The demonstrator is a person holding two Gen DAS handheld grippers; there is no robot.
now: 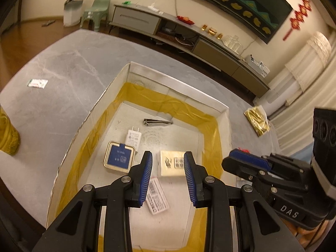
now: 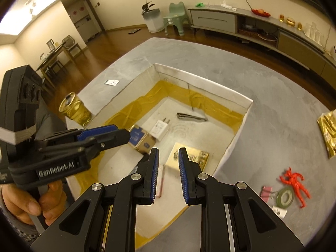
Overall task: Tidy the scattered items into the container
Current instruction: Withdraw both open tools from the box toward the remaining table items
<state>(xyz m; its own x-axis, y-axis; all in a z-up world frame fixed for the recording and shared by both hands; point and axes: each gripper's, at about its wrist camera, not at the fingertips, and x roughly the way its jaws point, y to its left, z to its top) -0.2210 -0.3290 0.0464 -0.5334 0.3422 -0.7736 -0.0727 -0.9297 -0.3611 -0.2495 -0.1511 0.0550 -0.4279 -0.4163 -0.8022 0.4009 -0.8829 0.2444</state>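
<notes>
A white cardboard box (image 1: 178,77) lined with yellow tape stands on the grey table. Inside lie nail clippers (image 1: 158,122), a white charger (image 1: 132,138), a blue-and-gold tin (image 1: 119,157), a gold card (image 1: 172,163) and a white label (image 1: 157,197). My left gripper (image 1: 168,176) hangs open over the box with nothing between its fingers. My right gripper (image 2: 168,174) is open and empty above the box's near right part. On the table to the right lie a red figure (image 2: 296,185), a green tape roll (image 2: 285,196), a pink clip (image 2: 265,192) and a gold foil packet (image 2: 327,132).
A glass jar of yellow liquid (image 2: 74,109) stands left of the box, and a small printed card (image 2: 112,82) lies beyond it. A hand (image 2: 25,201) holds the left gripper's handle. A long TV cabinet (image 2: 262,23) and a green stool (image 2: 175,15) stand behind the table.
</notes>
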